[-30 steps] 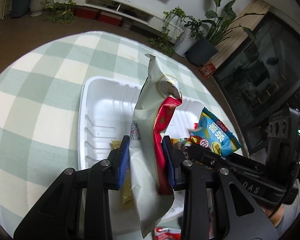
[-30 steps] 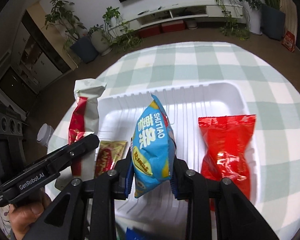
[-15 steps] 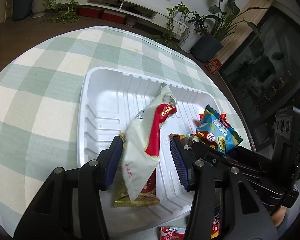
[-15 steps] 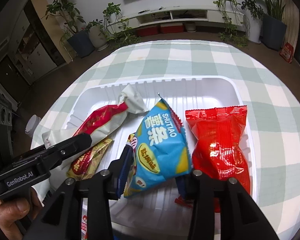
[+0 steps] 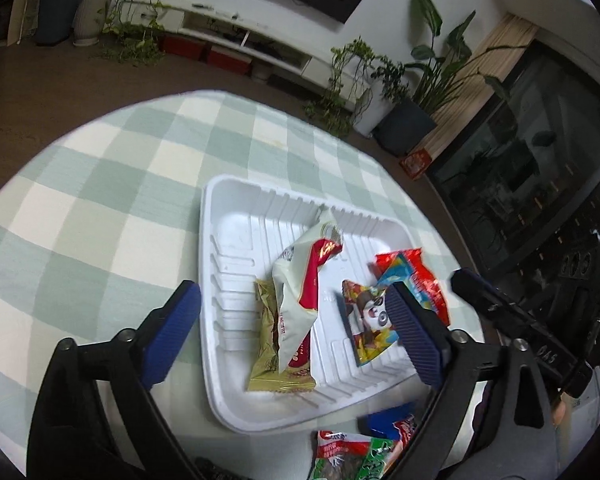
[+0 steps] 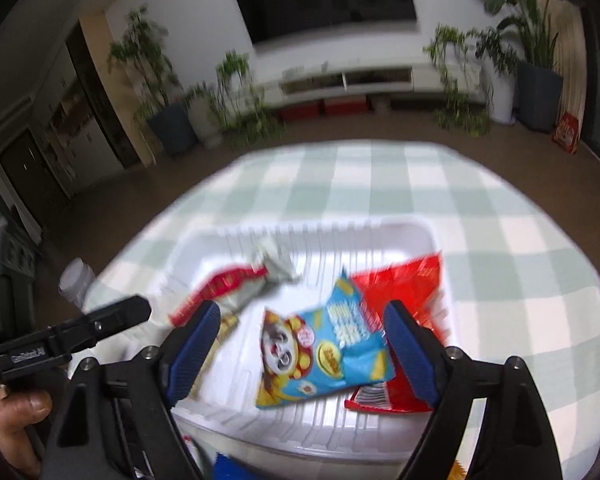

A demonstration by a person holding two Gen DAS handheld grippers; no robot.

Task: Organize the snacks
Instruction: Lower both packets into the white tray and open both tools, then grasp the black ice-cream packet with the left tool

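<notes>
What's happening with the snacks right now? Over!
Left tool open, empty. Right tool open, empty. White-and-red packet, blue packet and red packet lying in white tray. More packets wait outside the tray. Nothing blocking.

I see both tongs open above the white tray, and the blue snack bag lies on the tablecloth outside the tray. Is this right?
Not fully. Both the left tongs and the right tongs are open above the white tray, but the blue snack bag lies inside the tray, partly over the red bag. The right wrist view shows it.
</notes>
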